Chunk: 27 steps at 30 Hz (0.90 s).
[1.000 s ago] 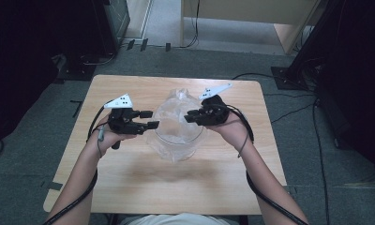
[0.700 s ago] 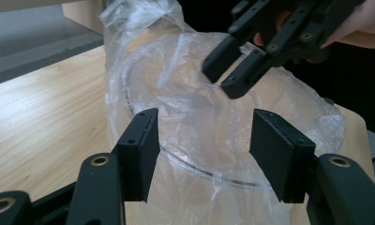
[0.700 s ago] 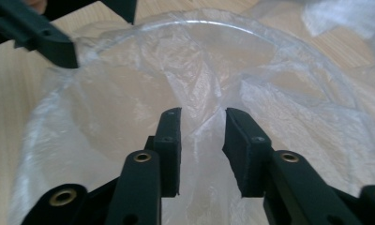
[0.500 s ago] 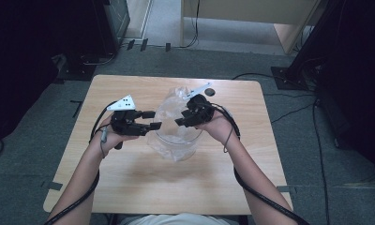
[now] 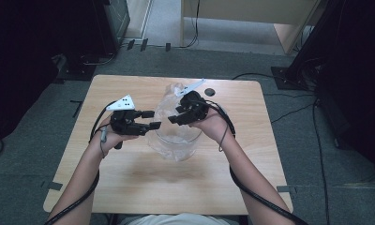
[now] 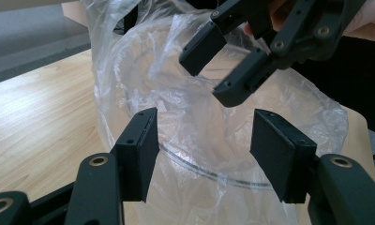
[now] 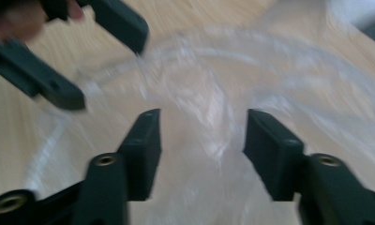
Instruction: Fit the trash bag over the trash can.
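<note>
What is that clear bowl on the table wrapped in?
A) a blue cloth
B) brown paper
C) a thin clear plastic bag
C: crinkled see-through plastic bag drapes over and around the bowl's round rim, with the wooden table showing through it.

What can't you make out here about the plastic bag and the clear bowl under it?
- Bowl contents: in the left gripper view, crumpled plastic bag veils the inside.
- Bag texture: right gripper view is motion-blurred.
- Whether the left gripper touches the bag: too small in the high view.

Both tongs (image 5: 153, 119) (image 5: 175, 115) agape (tips facing)
</note>
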Available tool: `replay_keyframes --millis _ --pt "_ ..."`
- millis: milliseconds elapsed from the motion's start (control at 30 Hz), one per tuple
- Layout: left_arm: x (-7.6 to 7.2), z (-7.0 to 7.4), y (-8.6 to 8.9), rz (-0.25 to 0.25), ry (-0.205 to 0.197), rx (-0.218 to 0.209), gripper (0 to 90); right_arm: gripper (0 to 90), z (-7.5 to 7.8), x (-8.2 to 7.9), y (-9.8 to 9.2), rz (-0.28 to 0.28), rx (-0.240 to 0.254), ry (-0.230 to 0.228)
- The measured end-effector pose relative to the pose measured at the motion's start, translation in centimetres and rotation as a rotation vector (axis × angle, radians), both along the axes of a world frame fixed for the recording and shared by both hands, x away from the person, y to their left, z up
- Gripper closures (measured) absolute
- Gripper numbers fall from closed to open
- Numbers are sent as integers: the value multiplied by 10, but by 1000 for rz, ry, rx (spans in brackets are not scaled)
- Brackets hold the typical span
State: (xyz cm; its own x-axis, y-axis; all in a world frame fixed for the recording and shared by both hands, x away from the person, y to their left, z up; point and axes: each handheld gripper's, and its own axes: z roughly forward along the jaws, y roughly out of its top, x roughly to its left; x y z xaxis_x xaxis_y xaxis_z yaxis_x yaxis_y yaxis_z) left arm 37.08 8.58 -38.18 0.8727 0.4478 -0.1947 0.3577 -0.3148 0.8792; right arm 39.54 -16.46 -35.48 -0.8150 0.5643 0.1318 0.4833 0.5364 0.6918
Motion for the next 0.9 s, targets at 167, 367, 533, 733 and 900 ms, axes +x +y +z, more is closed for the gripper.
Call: replay_keyframes --millis 167,367,533,733,900 --pt "-1 0 0 -4 -1 -6 411 604 -2 7 12 -5 41 52" --pt "0 0 0 -7 2 -6 408 775 -14 19 25 -35 -49 56" --pt "0 -2 -1 -16 2 -12 408 776 -18 28 31 -93 -74 111" --pt "0 -2 -1 -20 2 -9 408 528 -19 38 38 -108 -101 181" --pt "0 -3 1 -17 0 -16 408 403 -27 45 33 -158 -119 256"
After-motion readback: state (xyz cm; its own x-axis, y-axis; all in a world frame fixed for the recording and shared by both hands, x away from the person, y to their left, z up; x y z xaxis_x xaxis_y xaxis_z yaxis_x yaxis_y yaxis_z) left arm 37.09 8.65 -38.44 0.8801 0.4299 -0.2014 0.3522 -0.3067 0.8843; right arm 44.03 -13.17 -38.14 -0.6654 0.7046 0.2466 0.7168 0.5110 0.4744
